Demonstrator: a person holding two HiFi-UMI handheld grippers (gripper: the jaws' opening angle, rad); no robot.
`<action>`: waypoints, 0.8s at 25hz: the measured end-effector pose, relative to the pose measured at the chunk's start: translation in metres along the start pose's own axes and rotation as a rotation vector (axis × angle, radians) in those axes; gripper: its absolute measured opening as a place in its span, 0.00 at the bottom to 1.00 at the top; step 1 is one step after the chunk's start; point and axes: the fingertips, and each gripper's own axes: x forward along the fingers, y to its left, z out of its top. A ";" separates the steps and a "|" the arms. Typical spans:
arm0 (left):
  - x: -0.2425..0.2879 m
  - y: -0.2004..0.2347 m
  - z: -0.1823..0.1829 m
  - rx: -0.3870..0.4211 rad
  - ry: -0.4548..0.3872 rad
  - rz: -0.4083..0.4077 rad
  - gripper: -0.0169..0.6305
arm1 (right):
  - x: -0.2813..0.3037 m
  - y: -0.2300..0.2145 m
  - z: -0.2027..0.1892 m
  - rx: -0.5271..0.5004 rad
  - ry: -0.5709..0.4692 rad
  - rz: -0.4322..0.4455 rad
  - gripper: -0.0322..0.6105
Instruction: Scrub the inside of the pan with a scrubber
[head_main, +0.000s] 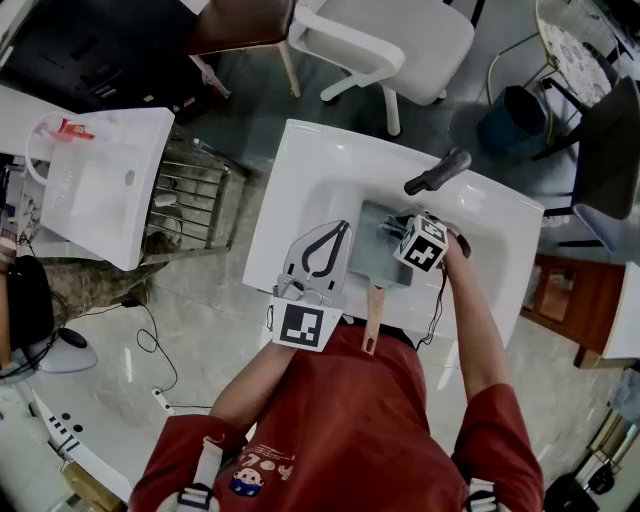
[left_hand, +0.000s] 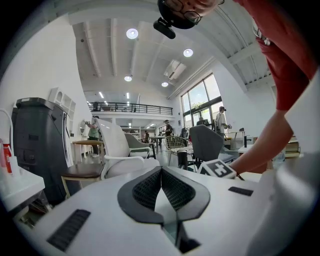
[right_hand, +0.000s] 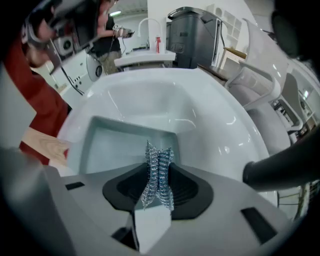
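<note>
A square grey-green pan (head_main: 380, 262) lies in the white sink (head_main: 300, 170), its wooden handle (head_main: 372, 318) pointing toward the person. My right gripper (head_main: 393, 232) hangs over the pan's far right part, shut on a wad of steel-wire scrubber (head_main: 386, 229). In the right gripper view the scrubber (right_hand: 159, 167) stands pinched between the jaws of the right gripper (right_hand: 159, 172), just above the pan (right_hand: 112, 145). My left gripper (head_main: 342, 232) rests over the sink's left rim, shut on nothing. The left gripper (left_hand: 161, 172) faces out into the room and shows no pan.
A black faucet lever (head_main: 437, 172) juts over the sink's far edge and shows as a dark bar (right_hand: 280, 170) at the right. A white chair (head_main: 385, 40) stands beyond the sink. A second white basin (head_main: 100, 180) and a wire rack (head_main: 190, 200) are at the left.
</note>
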 end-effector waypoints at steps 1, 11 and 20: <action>0.000 -0.001 -0.001 -0.003 0.001 -0.002 0.05 | -0.011 0.006 0.001 0.017 -0.014 0.046 0.27; 0.003 -0.011 -0.001 -0.001 -0.006 -0.027 0.05 | -0.035 0.072 -0.008 0.023 0.063 0.390 0.27; 0.003 -0.010 -0.005 0.004 0.004 -0.027 0.05 | -0.026 0.089 -0.014 0.038 0.092 0.452 0.27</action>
